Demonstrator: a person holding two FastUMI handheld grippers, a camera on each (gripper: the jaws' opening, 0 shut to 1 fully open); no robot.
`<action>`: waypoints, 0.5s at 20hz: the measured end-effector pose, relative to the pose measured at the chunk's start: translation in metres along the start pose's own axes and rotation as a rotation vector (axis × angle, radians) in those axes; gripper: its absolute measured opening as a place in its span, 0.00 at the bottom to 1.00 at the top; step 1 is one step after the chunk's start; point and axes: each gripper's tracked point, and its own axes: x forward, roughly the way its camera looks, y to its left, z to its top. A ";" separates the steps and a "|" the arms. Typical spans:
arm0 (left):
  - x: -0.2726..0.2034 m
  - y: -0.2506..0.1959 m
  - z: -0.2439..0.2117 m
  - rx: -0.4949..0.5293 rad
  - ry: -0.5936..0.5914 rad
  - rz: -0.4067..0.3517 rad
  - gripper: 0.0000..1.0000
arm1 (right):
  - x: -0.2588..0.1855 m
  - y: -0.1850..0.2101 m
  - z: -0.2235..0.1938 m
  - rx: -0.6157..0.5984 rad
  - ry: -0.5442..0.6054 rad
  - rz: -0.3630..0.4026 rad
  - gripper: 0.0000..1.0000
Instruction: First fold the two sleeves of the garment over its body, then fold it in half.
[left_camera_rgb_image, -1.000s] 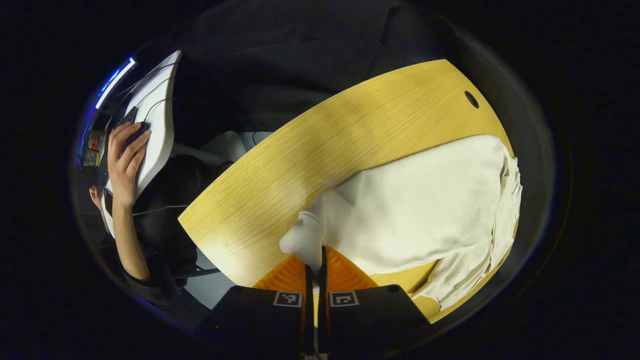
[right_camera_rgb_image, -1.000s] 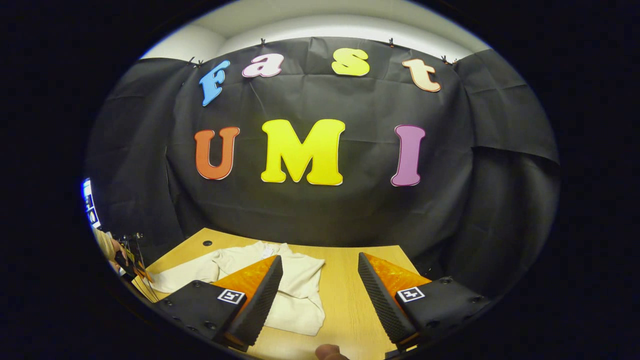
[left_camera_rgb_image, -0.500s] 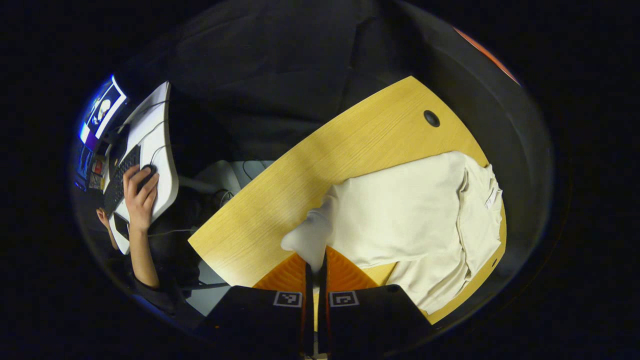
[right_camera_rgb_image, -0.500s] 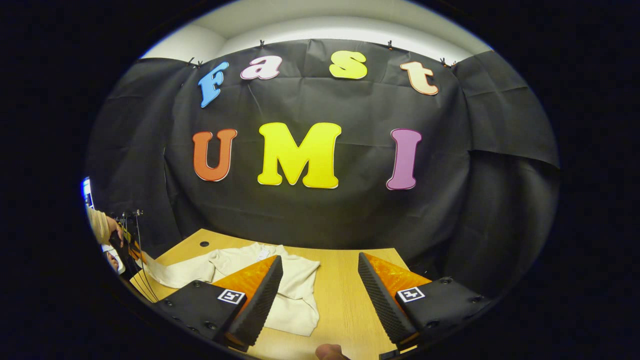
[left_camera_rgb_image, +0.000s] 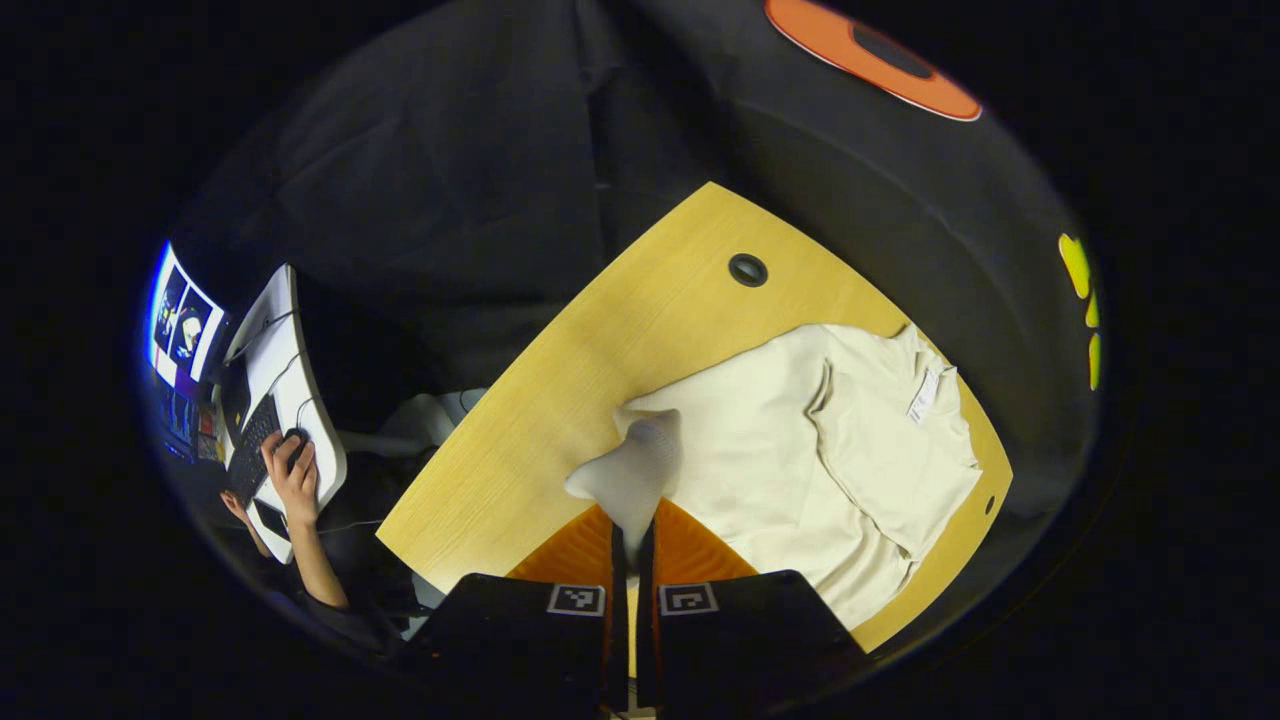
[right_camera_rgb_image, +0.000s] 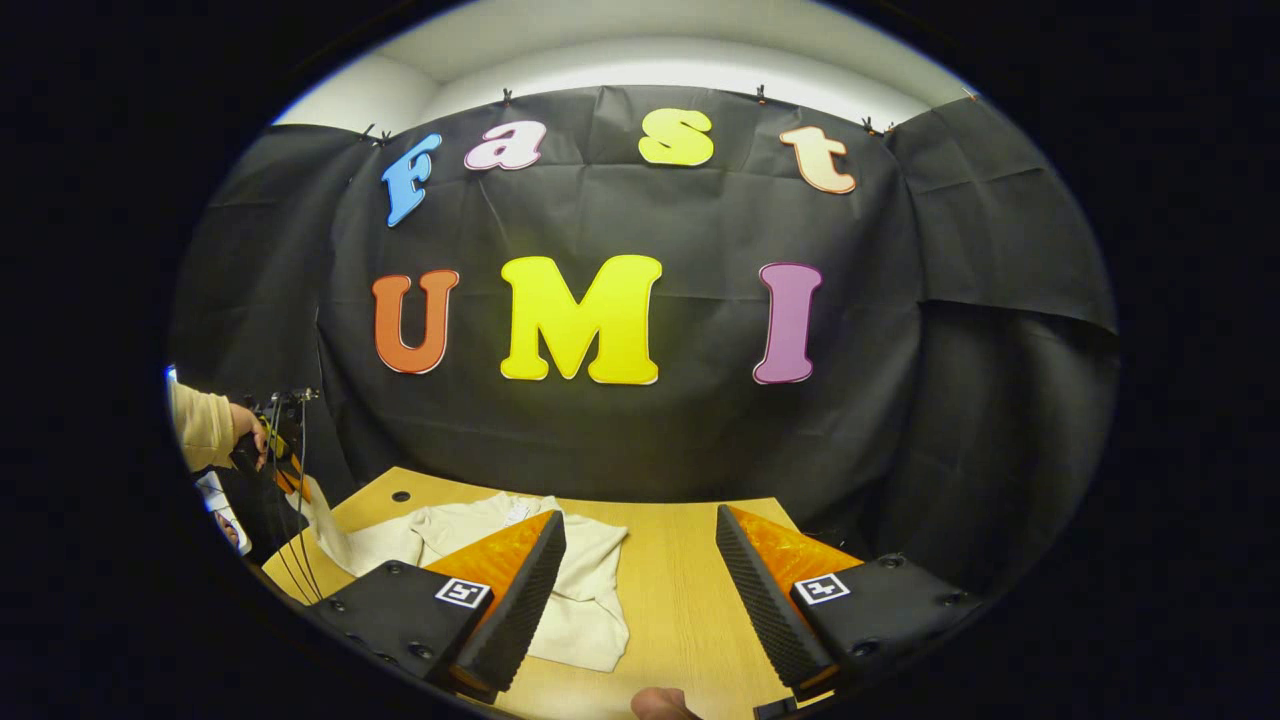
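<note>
plain cream garment (left_camera_rgb_image: 800, 440) on a yellow wood-grain table (left_camera_rgb_image: 620, 340), black wrinkled cloth wall (right_camera_rgb_image: 640, 430) behind

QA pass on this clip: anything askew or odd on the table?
Nothing damaged or spilled. The cream garment lies rumpled and skewed on the table, its far part bunched near the edge by the wall. The left gripper is shut on a sleeve cuff, lifted off the table. The right gripper is open.
</note>
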 end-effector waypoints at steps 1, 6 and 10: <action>-0.002 -0.013 0.003 0.021 -0.008 -0.003 0.06 | -0.002 -0.001 0.001 -0.004 0.000 -0.002 0.94; -0.008 -0.093 0.012 0.132 -0.041 -0.062 0.06 | -0.005 -0.015 -0.001 0.000 0.015 -0.031 0.94; -0.007 -0.157 0.001 0.227 -0.032 -0.104 0.06 | -0.014 -0.038 -0.006 0.007 0.034 -0.071 0.94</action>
